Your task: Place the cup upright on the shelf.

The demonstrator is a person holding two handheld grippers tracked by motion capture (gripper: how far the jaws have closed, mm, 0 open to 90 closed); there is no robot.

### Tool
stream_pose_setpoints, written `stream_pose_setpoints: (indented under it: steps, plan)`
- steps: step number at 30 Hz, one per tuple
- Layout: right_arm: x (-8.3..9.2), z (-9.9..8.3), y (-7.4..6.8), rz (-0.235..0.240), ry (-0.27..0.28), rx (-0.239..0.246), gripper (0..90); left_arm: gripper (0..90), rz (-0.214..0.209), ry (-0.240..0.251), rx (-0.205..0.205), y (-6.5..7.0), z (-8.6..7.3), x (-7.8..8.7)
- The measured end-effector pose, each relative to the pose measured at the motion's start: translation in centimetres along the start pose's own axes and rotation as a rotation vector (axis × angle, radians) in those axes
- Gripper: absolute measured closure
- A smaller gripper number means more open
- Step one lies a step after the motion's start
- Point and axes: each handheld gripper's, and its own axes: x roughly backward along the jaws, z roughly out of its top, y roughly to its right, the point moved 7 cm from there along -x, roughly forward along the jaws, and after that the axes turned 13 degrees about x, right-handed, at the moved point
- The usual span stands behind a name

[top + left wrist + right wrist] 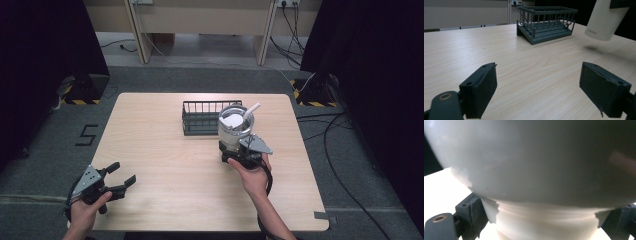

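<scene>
The right gripper (pixel 243 152) holds a white cup (pixel 235 127) with a straw (pixel 251 111), and its jaws are closed on the narrow lower part of the cup, as the right gripper view shows the two black pads pressing on both sides of the white body (pixel 544 220). In the high view the cup is upright, just in front of the dark wire basket (pixel 202 117) near the far middle of the wooden table (pixel 165 180). In the left gripper view the cup's bottom (pixel 605 21) hangs above the table with its shadow under it, so I judge the cup is lifted and not standing. The cup looks like a stiff tumbler with a smooth surface, wider at the top than at the bottom; I think it can slip between the pads, and it may be top-heavy if there is liquid inside, which I cannot tell. The hold on the narrow base seems reasonable because the wide part above stops it from sliding down, but the cup should stay vertical so the straw and the lid do not fall. The left gripper (pixel 117 179) is near the front left corner of the table, well apart from the cup, with its jaws spread wide and nothing between them.
</scene>
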Motion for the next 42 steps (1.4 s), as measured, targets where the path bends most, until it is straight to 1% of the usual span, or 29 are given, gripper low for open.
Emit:
stream_pose_setpoints:
  steps: [1,2,3,5,11,15,16,17,24,33,42]
  plan:
    - [-0.1,0.5,0.2,-0.002,0.005,0.0,11.3,14.1,0.0,0.0,0.0,0.0,0.0,0.0]
    - [-0.1,0.5,0.2,-0.002,0.005,0.0,11.3,14.1,0.0,0.0,0.0,0.0,0.0,0.0]
    - [-0.2,0.9,0.4,-0.004,0.008,0.004,11.3,14.1,0.0,0.001,0.001,0.0,0.0,0.0]
    - [-0.3,1.1,0.5,-0.006,0.009,0.008,11.3,14.1,0.0,0.001,0.001,0.0,0.0,0.0]
    - [-0.8,2.0,1.1,-0.003,0.013,-0.004,11.3,14.1,0.0,0.0,0.001,0.0,0.0,0.0]
    - [-1.0,2.5,1.3,-0.003,0.014,0.005,11.3,14.1,-0.001,0.001,0.001,0.0,0.0,0.0]
    - [-1.1,2.7,1.5,-0.006,0.018,0.028,11.3,14.1,0.0,0.001,0.001,0.0,0.0,0.0]
    - [-1.2,2.8,1.4,-0.004,0.014,0.004,11.3,14.1,0.0,0.001,0.001,0.0,0.0,0.0]
    - [-1.8,3.6,1.8,-0.004,0.017,0.005,11.3,14.1,-0.001,0.001,0.002,0.0,0.0,0.0]
    - [-2.7,5.1,2.6,-0.014,0.027,0.015,11.3,14.1,-0.001,0.004,0.005,0.0,0.0,0.0]
    - [-3.5,6.4,3.2,-0.021,0.037,0.011,11.3,14.1,-0.001,0.004,0.001,0.0,0.1,0.0]
